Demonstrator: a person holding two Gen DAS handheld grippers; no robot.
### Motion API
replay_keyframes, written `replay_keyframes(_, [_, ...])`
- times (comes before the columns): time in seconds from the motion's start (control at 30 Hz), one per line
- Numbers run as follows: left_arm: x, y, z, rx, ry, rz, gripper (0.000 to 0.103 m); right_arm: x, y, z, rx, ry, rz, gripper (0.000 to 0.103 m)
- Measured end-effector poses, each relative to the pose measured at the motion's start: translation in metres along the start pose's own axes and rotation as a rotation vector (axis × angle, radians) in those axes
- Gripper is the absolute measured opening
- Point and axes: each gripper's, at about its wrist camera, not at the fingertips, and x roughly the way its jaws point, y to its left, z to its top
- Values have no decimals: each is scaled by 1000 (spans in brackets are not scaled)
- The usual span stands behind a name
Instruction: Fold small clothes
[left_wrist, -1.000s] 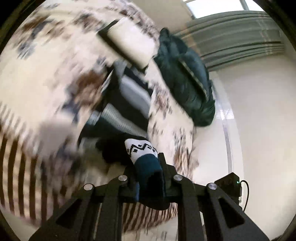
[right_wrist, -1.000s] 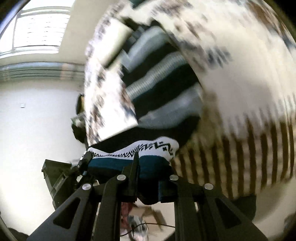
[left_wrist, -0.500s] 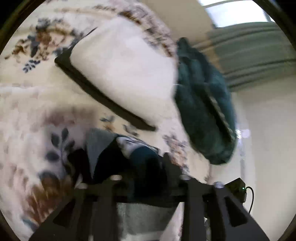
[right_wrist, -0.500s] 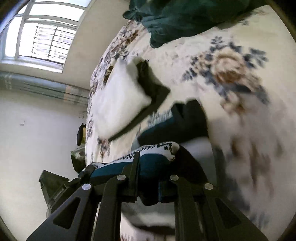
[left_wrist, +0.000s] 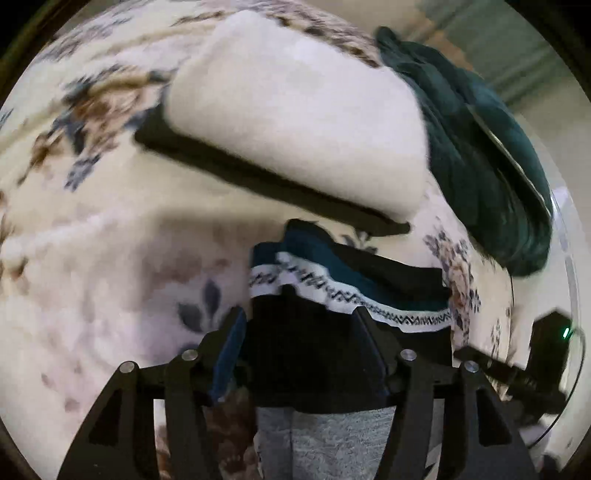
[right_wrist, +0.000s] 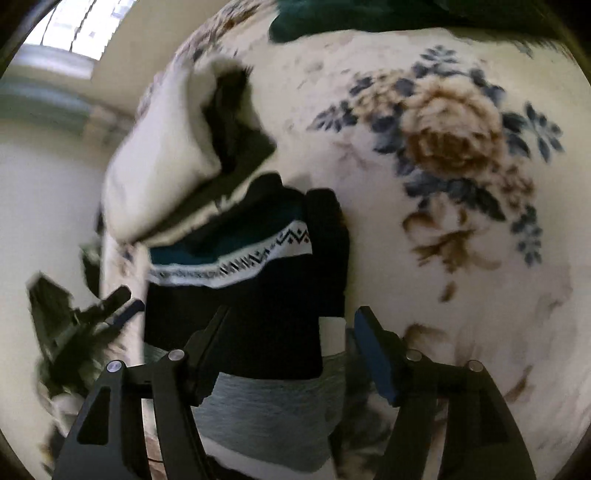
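The folded sweater, dark with a white zigzag band and a teal stripe, lies on the floral bedspread, just beside a white folded pile on a black layer. The left gripper has its fingers spread wide over the sweater's black part. The right gripper also has its fingers wide apart, gripping nothing, above the sweater and its grey band. A dark green garment lies further back on the bed.
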Motion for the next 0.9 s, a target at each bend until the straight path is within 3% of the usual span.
replay_keyframes(0.03, [0, -3, -1, 21, -13, 0, 53, 0, 4, 1, -18, -17, -7, 65])
replay_keyframes(0.1, [4, -6, -1, 44, -25, -19, 5, 3, 12, 5, -53, -42, -37, 51])
replay_keyframes(0.17, [14, -5, 9, 45, -15, -10, 4, 15, 16, 11, -65, -18, -62, 18])
replay_keyframes(0.23, [18, -3, 13, 35, -11, -18, 4, 29, 13, 17, -50, 5, -65, 11])
replay_keyframes(0.33, [19, -4, 19, 8, -1, -43, 11, 27, 16, 22, -62, -5, -129, 11])
replay_keyframes(0.37, [22, -3, 22, 1, 11, -45, 26, 28, 16, 25, -60, 0, -143, 17])
replay_keyframes(0.4, [27, -1, 23, -3, 19, -56, 28, 32, 14, 28, -53, 23, -144, 24])
replay_keyframes(0.47, [36, 0, 25, -1, 27, -52, 23, 38, 10, 32, -32, 33, -103, 27])
replay_keyframes(0.5, [37, 0, 25, 0, 16, -41, 4, 39, 9, 33, -24, 24, -89, 24])
replay_keyframes(0.53, [33, -3, 25, 11, -4, -50, 3, 37, 9, 33, -18, 8, -99, 5])
replay_keyframes(0.7, [2, -22, 32, 77, -121, -63, 3, -5, 19, 24, -41, -147, -77, 5])
replay_keyframes(0.8, [23, -15, 46, 66, -80, -39, 3, -9, 17, 29, -41, -198, -116, 5])
replay_keyframes(0.87, [49, -4, 53, 59, 20, -2, 5, 6, 13, 37, -32, -157, -125, 5])
replay_keyframes(0.9, [56, 3, 54, 27, 64, 1, 7, 21, 6, 42, -19, -91, -141, 5])
